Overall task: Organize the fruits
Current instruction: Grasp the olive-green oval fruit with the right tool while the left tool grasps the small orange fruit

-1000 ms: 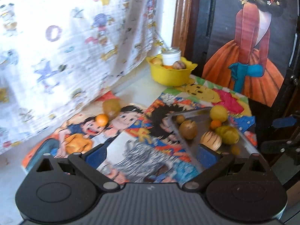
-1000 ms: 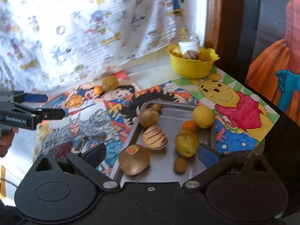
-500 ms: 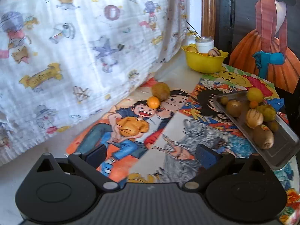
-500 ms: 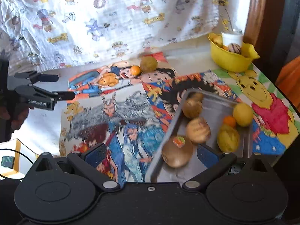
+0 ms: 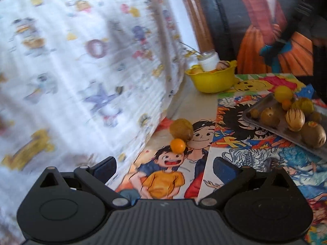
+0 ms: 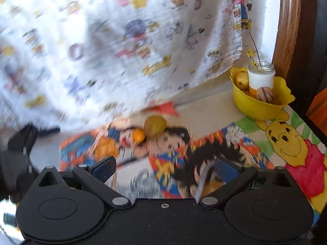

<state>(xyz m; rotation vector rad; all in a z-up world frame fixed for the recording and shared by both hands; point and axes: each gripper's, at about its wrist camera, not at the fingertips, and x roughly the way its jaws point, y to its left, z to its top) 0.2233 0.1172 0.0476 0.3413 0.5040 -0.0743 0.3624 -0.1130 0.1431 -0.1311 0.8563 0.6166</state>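
A small orange fruit point(image 5: 178, 145) and a brown-green round fruit point(image 5: 181, 129) lie together on the cartoon-print table cover, ahead of my left gripper point(image 5: 164, 168), which is open and holds nothing. A metal tray point(image 5: 263, 123) with several yellow and brown fruits sits to the right. The right wrist view is blurred: the same orange fruit point(image 6: 138, 135) and brown-green fruit point(image 6: 155, 126) lie ahead of my open, empty right gripper point(image 6: 165, 168). The tray edge point(image 6: 201, 180) shows just under its right finger. A yellow bowl point(image 6: 259, 106) holds fruit and a jar.
A white cartoon-print cloth point(image 5: 81, 71) hangs along the left and back. The yellow bowl point(image 5: 212, 79) stands at the back by a wooden frame point(image 6: 286, 26). A dark gripper and a hand point(image 6: 18, 149) show at the left edge of the right wrist view.
My left gripper has moved closer to the two loose fruits and swung toward them. My right gripper has swung left and forward off the tray, so the tray fruits have dropped out of its view.
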